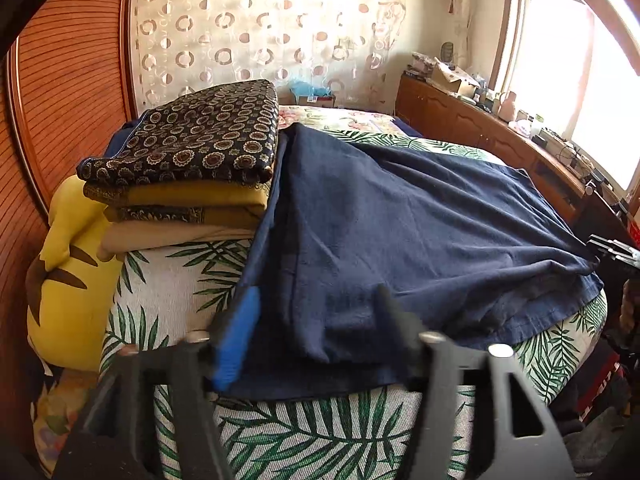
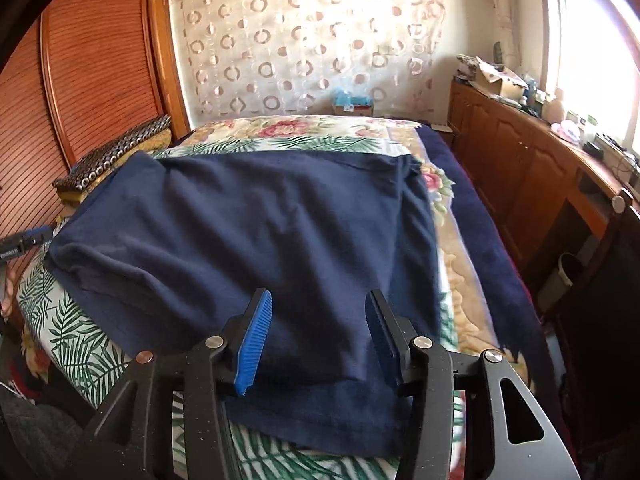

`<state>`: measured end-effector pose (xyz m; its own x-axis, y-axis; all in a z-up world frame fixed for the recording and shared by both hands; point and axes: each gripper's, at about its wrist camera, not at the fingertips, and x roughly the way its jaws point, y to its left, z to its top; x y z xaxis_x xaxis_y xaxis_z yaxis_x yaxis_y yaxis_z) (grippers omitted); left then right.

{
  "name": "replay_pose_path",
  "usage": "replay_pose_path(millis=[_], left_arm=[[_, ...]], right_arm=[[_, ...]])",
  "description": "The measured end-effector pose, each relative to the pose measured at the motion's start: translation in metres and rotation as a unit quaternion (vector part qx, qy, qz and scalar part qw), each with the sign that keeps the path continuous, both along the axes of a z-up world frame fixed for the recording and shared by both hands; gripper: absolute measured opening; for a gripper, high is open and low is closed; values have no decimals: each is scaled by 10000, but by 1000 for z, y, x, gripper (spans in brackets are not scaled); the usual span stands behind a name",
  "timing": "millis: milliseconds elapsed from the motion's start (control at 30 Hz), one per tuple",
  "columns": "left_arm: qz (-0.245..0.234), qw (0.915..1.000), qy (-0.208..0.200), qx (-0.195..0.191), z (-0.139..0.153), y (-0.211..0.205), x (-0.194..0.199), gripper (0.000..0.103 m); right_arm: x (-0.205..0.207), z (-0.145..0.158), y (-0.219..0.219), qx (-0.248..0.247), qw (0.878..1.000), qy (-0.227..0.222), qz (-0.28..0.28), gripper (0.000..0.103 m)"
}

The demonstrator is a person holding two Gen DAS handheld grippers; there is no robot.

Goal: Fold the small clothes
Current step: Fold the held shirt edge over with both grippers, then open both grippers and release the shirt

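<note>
A navy blue garment (image 1: 420, 220) lies spread on the bed, its near part folded over into a double layer. In the left wrist view my left gripper (image 1: 316, 320) stands open over the garment's near left corner, with cloth lying between its blue-padded fingers (image 1: 236, 336) but not pinched. In the right wrist view the same garment (image 2: 240, 220) fills the middle, and my right gripper (image 2: 320, 320) is open above its near right hem, pads apart and off the cloth. A black part of the other gripper (image 1: 612, 248) shows at the garment's right corner.
A stack of folded patterned and mustard textiles (image 1: 192, 160) sits at the bed's left, beside a yellow plush toy (image 1: 68, 280). The palm-leaf bedspread (image 1: 304, 432) covers the bed. A wooden cabinet (image 2: 520, 160) with clutter runs along the right under the window. A slatted wooden door (image 2: 92, 60) stands at the left.
</note>
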<state>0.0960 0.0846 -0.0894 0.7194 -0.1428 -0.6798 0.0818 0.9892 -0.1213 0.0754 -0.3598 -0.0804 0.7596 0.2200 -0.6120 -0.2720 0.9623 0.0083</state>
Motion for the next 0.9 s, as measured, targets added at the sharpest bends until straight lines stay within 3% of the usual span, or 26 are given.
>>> replay_pose_path(millis=[367,567,900], left_arm=[[341,9989,247,228,-16,8,12,76],[350,9982,391,276,-26,10,17,76],[338,9979,525,194,-36,10,17,76]], right_arm=[[18,-35,38,-196,9996,158,143,51],[13,-42,43,-252,9997,-10,52,65],[3,-49,39,-165,9998,-130,10,66]])
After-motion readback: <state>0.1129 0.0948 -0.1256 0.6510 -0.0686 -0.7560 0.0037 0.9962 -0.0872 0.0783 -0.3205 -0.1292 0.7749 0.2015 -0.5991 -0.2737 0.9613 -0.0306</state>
